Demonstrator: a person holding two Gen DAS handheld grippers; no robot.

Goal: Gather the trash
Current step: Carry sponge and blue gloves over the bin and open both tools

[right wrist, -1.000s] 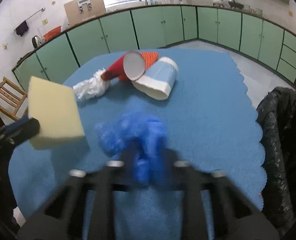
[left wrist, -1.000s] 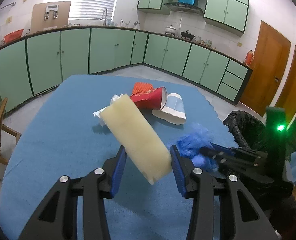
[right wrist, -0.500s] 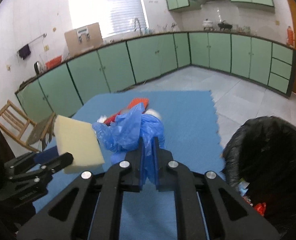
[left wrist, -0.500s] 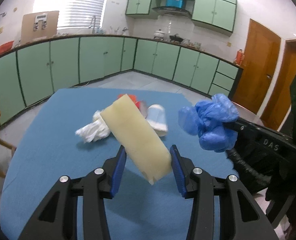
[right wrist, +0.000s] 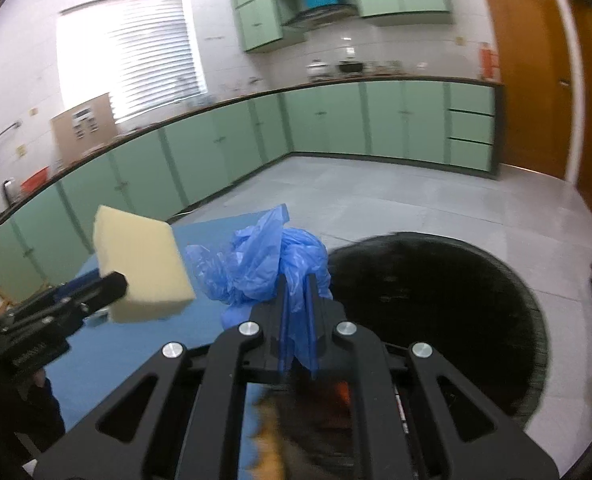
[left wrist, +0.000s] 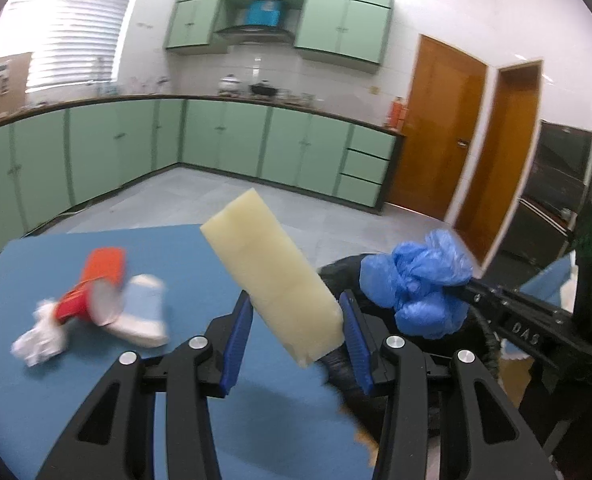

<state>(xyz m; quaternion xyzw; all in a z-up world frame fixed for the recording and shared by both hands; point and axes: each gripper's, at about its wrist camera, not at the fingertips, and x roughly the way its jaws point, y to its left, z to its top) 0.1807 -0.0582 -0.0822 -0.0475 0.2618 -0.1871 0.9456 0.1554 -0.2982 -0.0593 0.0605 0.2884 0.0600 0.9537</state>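
left claw [left wrist: 296, 334] gripping sponge [left wrist: 272, 276], right claw [right wrist: 297, 322] pinching blue bag [right wrist: 264, 264], black-lined bin [right wrist: 496, 280] below

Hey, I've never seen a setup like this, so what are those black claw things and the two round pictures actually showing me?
These are two handheld grippers, each carried by a person, with a wide-angle camera looking along its fingers. One picture comes from each.

The left gripper clamps a pale yellow sponge. The right gripper pinches a crumpled blue plastic bag, near a black-lined trash bin.

On the blue table lie a red paper cup, a white-and-blue cup and a crumpled white tissue. Behind is a kitchen with green cabinets.
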